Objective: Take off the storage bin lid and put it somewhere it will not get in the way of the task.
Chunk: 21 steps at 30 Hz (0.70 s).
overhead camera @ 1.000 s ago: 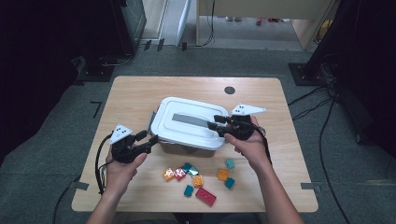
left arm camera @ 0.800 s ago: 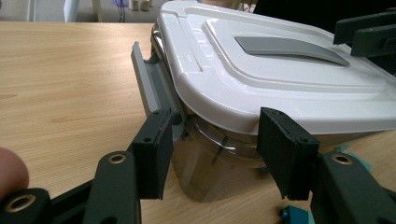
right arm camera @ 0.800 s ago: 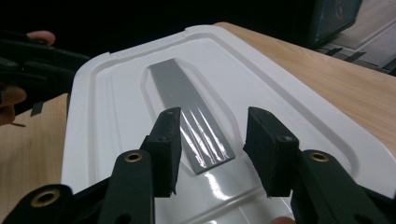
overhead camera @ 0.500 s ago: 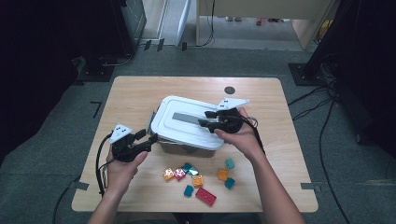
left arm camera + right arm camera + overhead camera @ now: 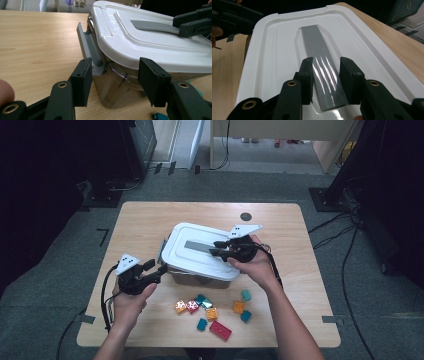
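Wooden table [image 5: 145, 225] carries one clear box [image 5: 195, 277] with one white lid [image 5: 190, 257] near its centre. One grey handle [image 5: 197, 246] runs along the lid top. One grey latch [image 5: 86, 43] hangs open at the box's end. Left gripper [image 5: 156, 271]: jaws spread, straddling the box corner beside the latch. Right gripper [image 5: 216, 248]: jaws spread, one on each side of the handle. Nine small coloured blocks [image 5: 210, 314] lie near the box, on the person's side.

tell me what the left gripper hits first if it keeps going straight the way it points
Probably the near corner of the clear plastic box under its white lid; the open left gripper already frames it.
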Each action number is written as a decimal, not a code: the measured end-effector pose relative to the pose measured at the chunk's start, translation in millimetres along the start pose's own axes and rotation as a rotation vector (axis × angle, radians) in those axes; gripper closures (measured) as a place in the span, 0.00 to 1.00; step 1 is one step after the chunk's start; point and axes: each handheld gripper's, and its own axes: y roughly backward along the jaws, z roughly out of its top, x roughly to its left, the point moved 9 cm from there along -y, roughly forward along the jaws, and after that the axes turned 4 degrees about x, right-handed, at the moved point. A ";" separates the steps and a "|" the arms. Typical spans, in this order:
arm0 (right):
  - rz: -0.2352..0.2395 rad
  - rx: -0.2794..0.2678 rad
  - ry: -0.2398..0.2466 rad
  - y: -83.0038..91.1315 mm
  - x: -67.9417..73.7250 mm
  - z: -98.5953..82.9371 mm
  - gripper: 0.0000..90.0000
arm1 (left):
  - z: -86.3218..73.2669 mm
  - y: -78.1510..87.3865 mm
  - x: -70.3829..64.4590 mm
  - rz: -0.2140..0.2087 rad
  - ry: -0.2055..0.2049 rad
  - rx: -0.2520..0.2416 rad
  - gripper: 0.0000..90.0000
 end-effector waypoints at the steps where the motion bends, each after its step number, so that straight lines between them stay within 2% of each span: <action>1: 0.016 -0.009 -0.005 0.5 -0.2 0.1 0.74 | 0.0 0.1 0.1 0.000 0.001 -0.001 0.51; 4: 0.041 -0.031 -0.019 2.5 0.0 -0.1 0.75 | -0.5 0.7 -0.3 -0.004 0.000 0.000 0.51; 11: 0.029 -0.046 -0.013 6.9 4.0 3.2 0.76 | -0.8 1.2 0.5 -0.011 0.003 0.003 0.51; 18: 0.013 -0.025 -0.015 11.0 4.4 0.2 0.76 | -1.1 2.2 0.5 -0.012 0.000 0.004 0.51; 19: 0.000 -0.029 -0.014 12.1 4.1 0.4 1.00 | -1.1 2.4 1.2 -0.011 0.001 0.004 0.51; 20: -0.041 -0.037 -0.043 15.6 -0.9 0.8 1.00 | -1.0 2.6 1.8 -0.011 0.000 0.004 0.51; 21: -0.022 -0.058 -0.079 18.6 -2.4 2.4 1.00 | -1.0 2.7 2.3 -0.010 0.003 0.004 0.51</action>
